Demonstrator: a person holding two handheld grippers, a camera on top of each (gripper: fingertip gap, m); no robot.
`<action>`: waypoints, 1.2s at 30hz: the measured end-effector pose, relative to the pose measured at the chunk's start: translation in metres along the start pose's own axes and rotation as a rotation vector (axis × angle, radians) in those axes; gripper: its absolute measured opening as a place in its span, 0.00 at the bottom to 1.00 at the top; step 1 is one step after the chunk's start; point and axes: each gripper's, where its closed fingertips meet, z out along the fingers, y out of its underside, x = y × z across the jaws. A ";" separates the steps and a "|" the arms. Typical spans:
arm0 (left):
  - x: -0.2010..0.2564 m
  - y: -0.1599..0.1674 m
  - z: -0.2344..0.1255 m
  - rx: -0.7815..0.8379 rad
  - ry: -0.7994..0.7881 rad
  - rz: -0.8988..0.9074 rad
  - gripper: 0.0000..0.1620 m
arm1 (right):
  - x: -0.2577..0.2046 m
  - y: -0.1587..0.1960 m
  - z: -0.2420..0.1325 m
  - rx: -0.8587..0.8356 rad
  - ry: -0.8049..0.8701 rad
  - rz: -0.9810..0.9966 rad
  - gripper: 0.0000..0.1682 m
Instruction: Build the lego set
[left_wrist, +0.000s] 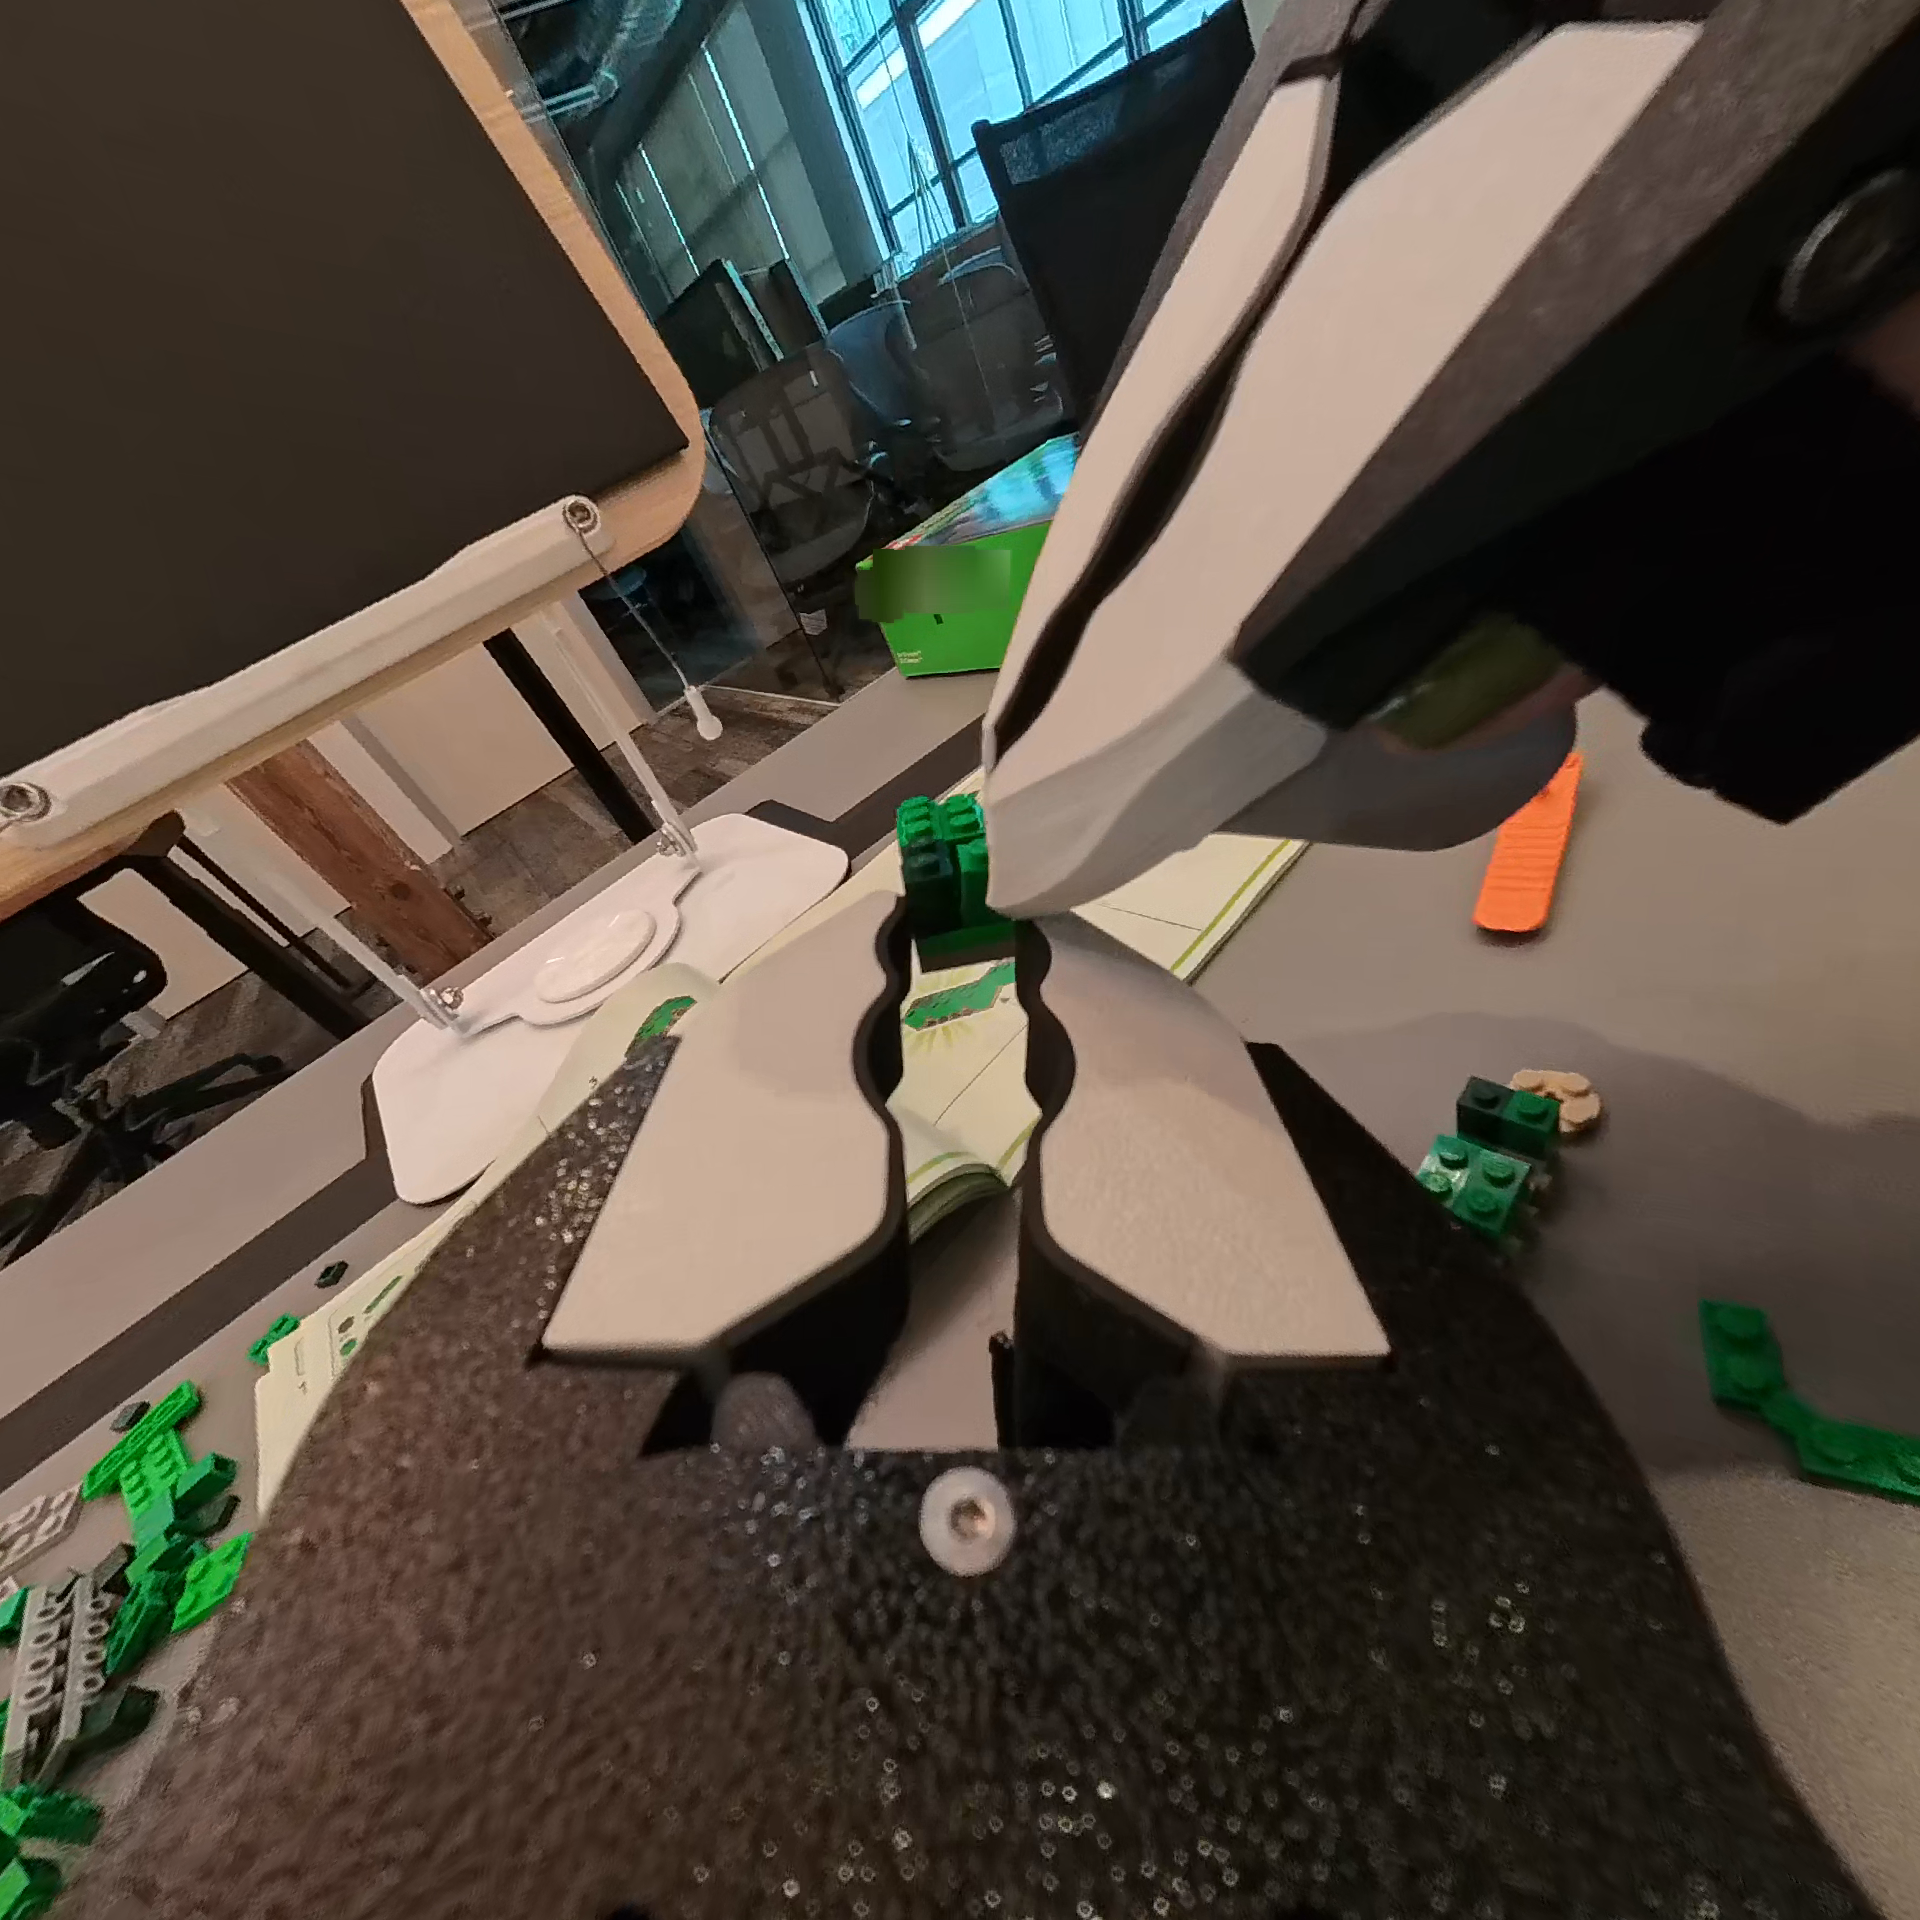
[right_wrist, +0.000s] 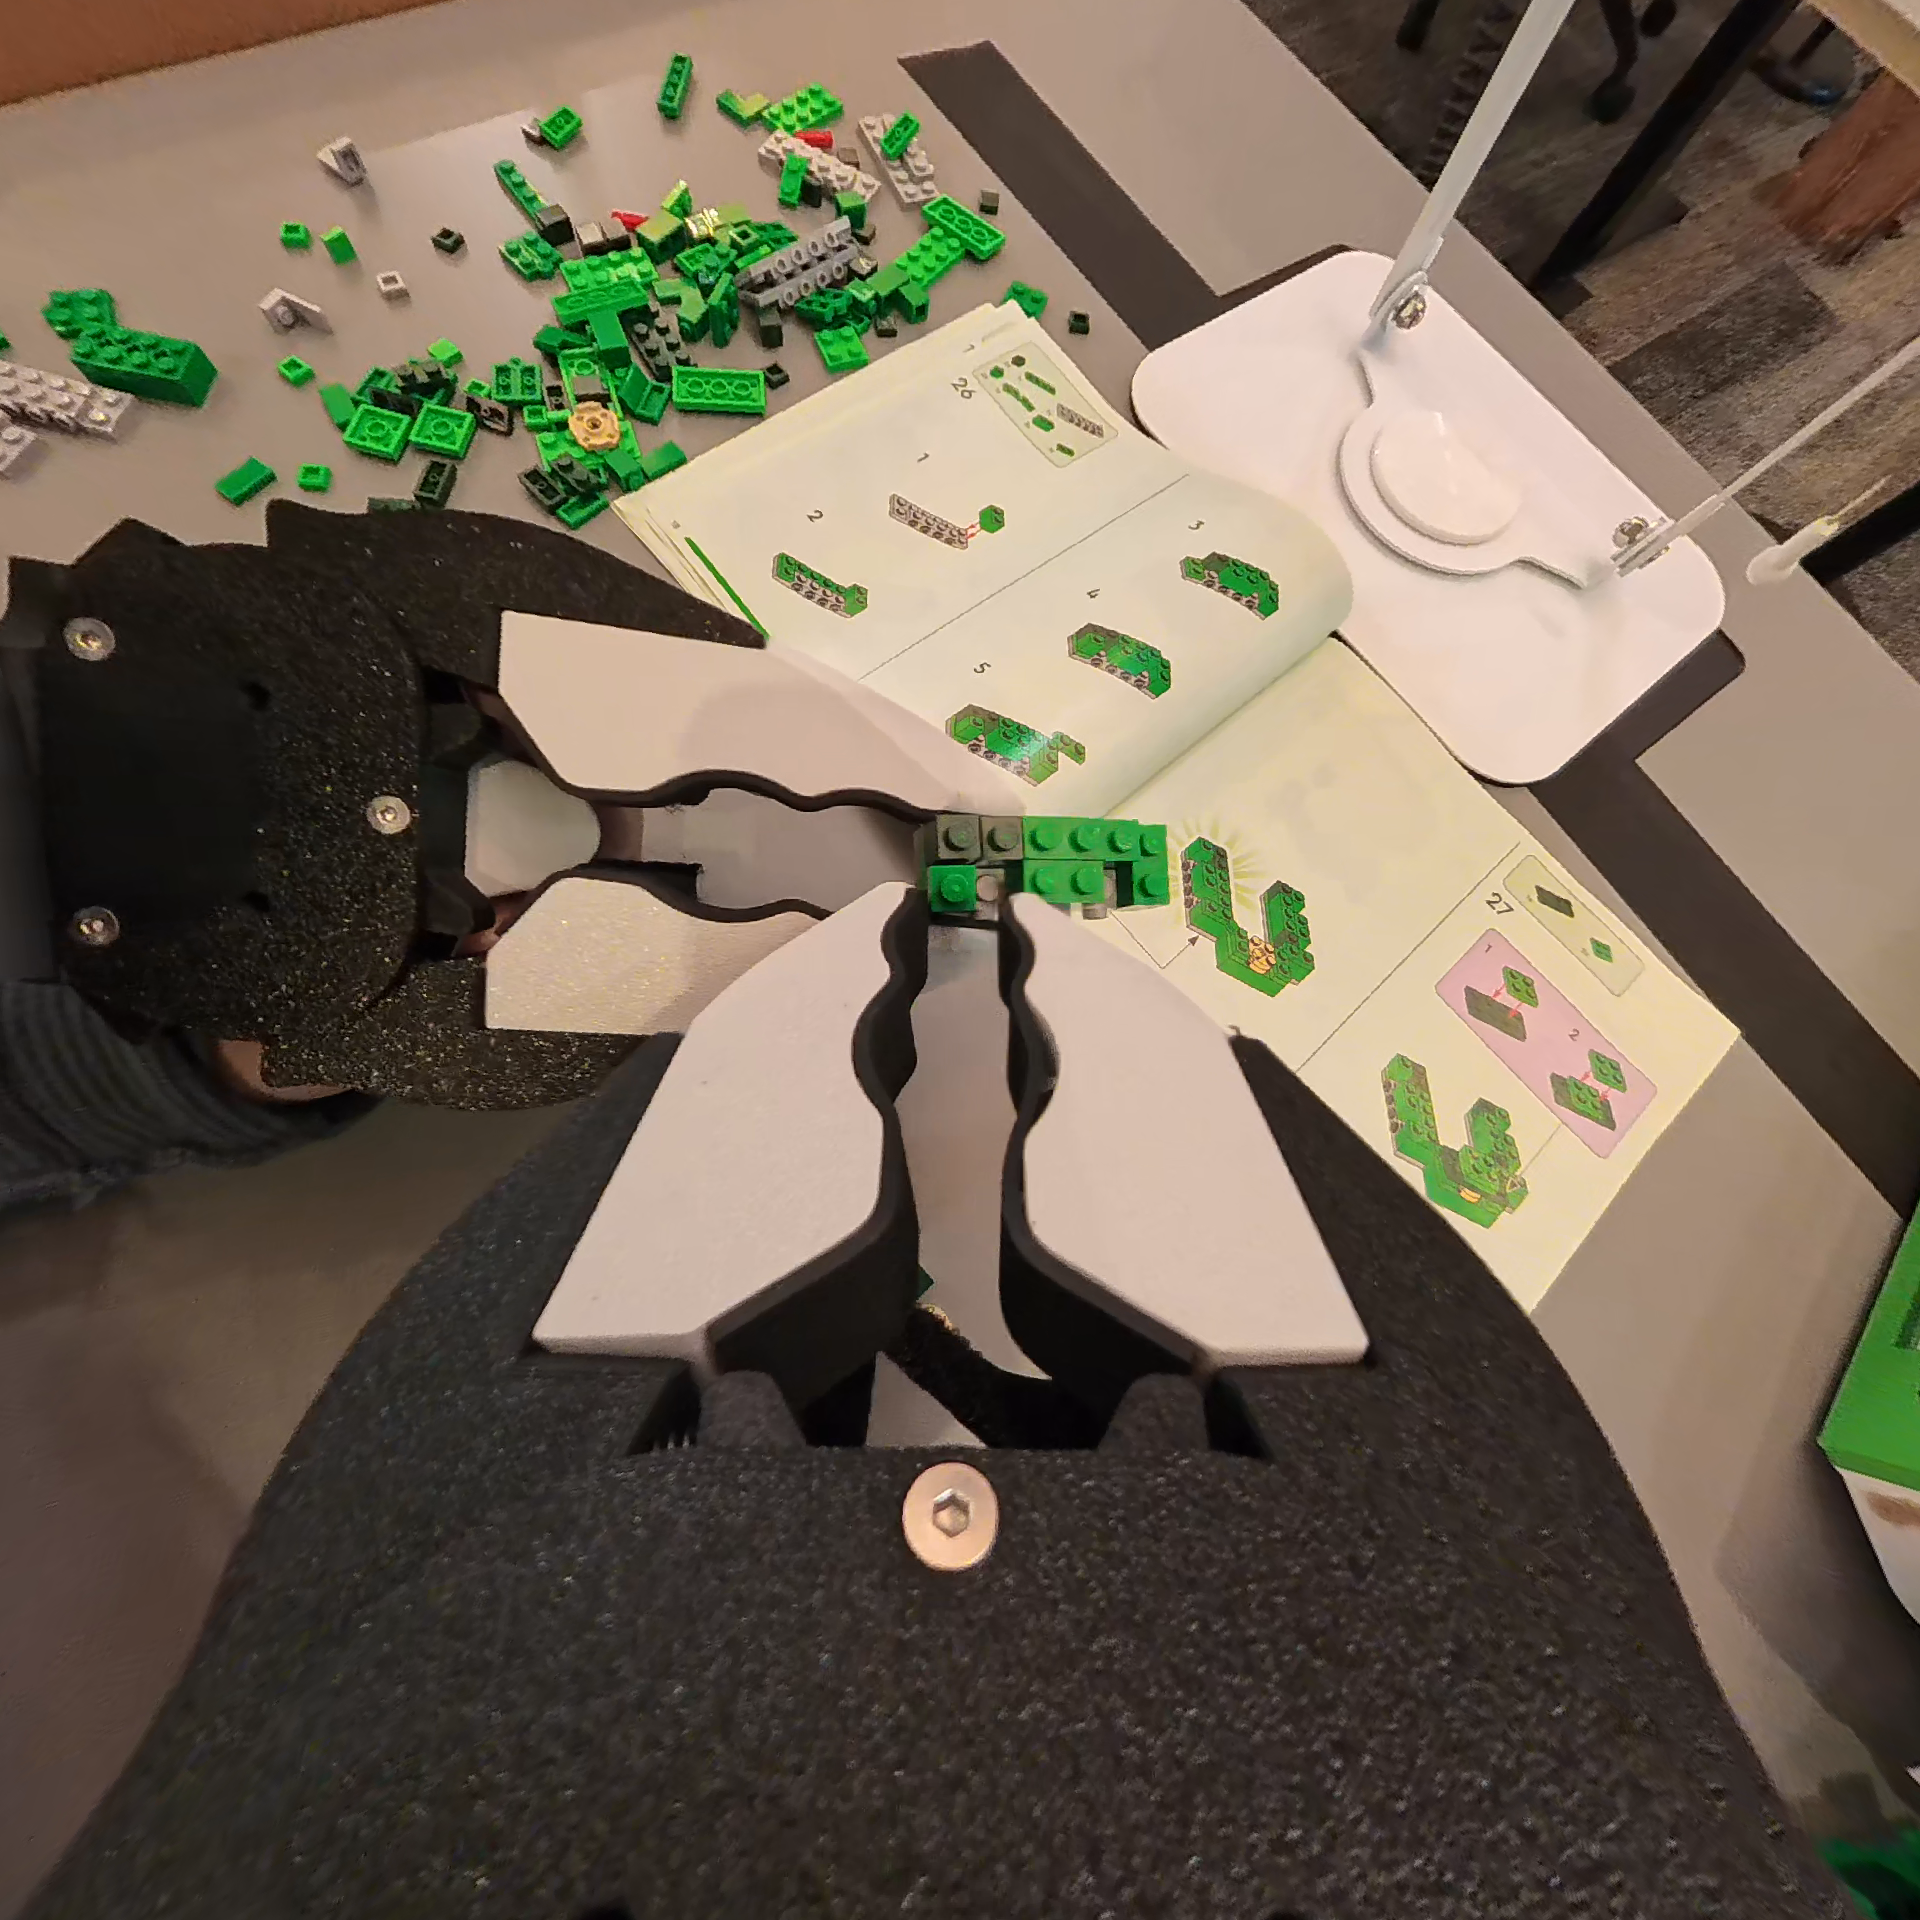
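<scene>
A small assembly of bright and dark green bricks is held in the air above the open instruction booklet. My left gripper is shut on its dark end, and the assembly sticks up past the fingertips. In the right wrist view the left gripper reaches in from the left. My right gripper is shut on the assembly's near edge, by a small green plate. In the left wrist view the right gripper comes down from the upper right onto the assembly.
A pile of loose green and grey bricks lies at the back left of the grey table. A white lamp base stands beyond the booklet. An orange brick separator, small green sub-assemblies, a green plate and a green box lie around. My left and right fingertips are right by each other. My left tips are roughly 25 centimeters from the white lamp base.
</scene>
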 end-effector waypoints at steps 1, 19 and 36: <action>0.000 0.000 0.000 0.002 0.001 -0.002 0.11 | 0.001 0.000 0.000 0.001 0.001 0.004 0.08; -0.004 0.003 0.000 -0.004 -0.002 -0.010 0.11 | 0.010 -0.005 -0.010 0.042 0.027 -0.005 0.08; -0.027 0.011 -0.005 0.001 -0.011 -0.047 0.11 | 0.007 0.089 0.009 -0.152 -0.321 -0.442 0.06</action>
